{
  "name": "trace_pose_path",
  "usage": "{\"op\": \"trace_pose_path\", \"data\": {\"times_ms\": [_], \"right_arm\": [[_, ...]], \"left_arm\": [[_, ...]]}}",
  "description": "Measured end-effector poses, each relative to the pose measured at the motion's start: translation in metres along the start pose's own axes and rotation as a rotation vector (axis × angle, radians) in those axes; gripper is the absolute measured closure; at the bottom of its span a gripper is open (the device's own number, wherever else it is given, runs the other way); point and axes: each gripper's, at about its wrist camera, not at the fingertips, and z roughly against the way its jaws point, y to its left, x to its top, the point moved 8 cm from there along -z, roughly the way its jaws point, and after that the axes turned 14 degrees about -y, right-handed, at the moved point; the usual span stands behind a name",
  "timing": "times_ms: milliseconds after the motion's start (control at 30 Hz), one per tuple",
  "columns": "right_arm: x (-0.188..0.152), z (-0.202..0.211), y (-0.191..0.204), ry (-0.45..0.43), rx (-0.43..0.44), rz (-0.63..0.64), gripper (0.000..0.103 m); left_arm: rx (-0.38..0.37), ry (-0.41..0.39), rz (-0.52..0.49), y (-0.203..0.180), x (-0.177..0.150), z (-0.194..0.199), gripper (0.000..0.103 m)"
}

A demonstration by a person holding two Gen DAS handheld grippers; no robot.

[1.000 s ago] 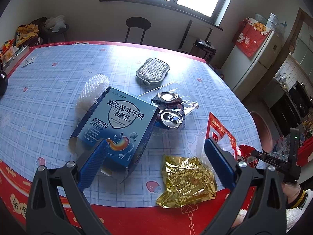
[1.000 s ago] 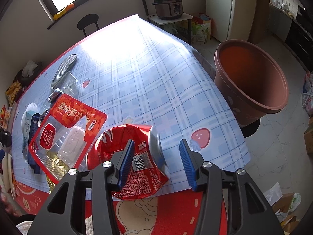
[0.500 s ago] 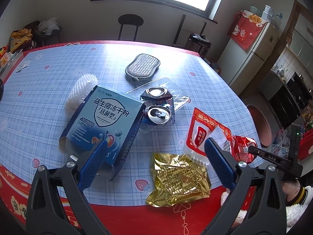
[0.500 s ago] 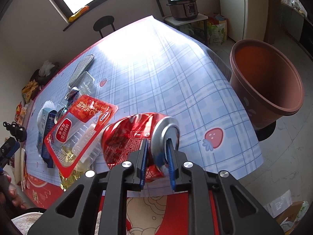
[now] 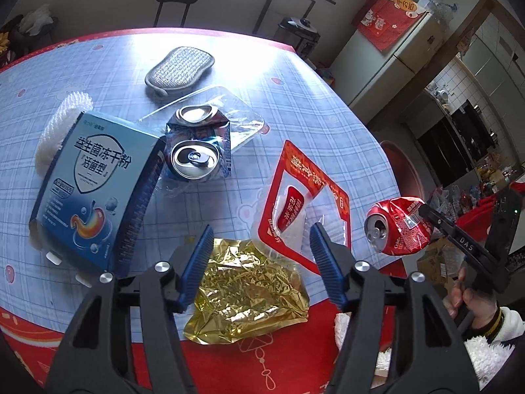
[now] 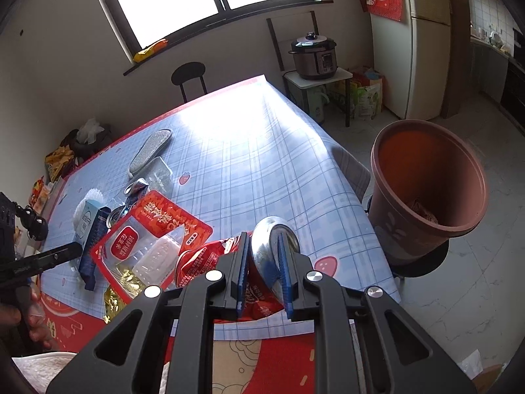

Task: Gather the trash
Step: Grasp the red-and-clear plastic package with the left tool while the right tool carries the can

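Two grippers in play. The right gripper is clamped on the crushed red can — blue pads pressed flat on both sides near its silver top, low centre of the right wrist view. A second ago those jaws stood wide either side of the can as it lay on the table; now it is pinched and lifted clear of the cloth. In the left wrist view the red can hangs at right of frame, off the table edge, where earlier it lay half hidden at the edge.

The left gripper hovers low centre over the gold foil wrapper, its jaws closing — wide apart a second ago, now roughly halfway in. Foil lies between and below the pads; whether the tips touch it is hard to tell from this angle, it looks like not yet. The wrapper sits larger and more central than before, since the gripper has come forward and down.

The rest is unmoved: red snack pouch just right of the foil, blue box at left, crushed silver can beside it, grey scrub pad at upper centre. Brown bin stands on the floor at right of the right wrist view, well apart from the table.
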Motion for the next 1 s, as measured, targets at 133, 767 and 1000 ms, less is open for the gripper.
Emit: {"op": "trace_pose_path", "data": {"times_ms": [133,767,1000], "right_arm": [[0.008,0.011,-0.006,-0.036,-0.014,0.011,0.084],[0.029,0.039,-0.042,-0.13,-0.098,-0.03,0.084],[0.064,0.054,-0.069,-0.211,-0.154,-0.035,0.084]], "left_arm": [[-0.03,0.057,0.079,-0.001,-0.007,-0.027,0.047],[-0.007,0.085,0.098,-0.002,-0.004,-0.06,0.071],[-0.014,-0.072,0.079,-0.006,0.041,-0.019,0.085]]}}
